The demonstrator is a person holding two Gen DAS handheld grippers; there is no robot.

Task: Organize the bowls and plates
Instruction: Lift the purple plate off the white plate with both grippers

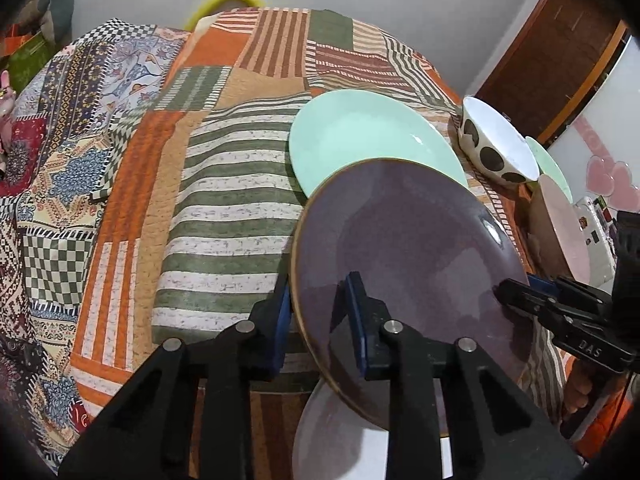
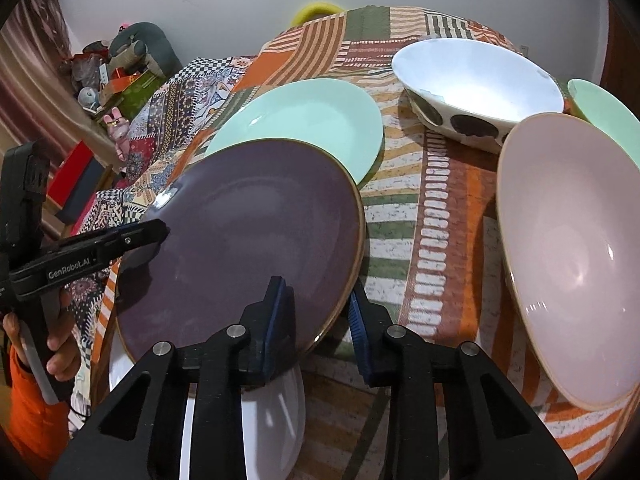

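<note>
Both claws clamp the purple plate (image 1: 408, 248) by its rim: left gripper (image 1: 320, 320) at 7 o'clock, right gripper (image 2: 316, 320) at 4 o'clock. Mint plate (image 2: 312, 120) lies at its 12 o'clock, partly beneath.

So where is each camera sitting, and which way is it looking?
Left wrist view: sits on the left tongs, looking forward and down at the purple plate; own two fingers show, the right tongs at the plate's far edge.
Right wrist view: sits on the right tongs, looking down at the same plate; own fingers show, plus the other tongs and a hand in an orange sleeve.
Both share the purple plate, mint plate and spotted bowl.
</note>
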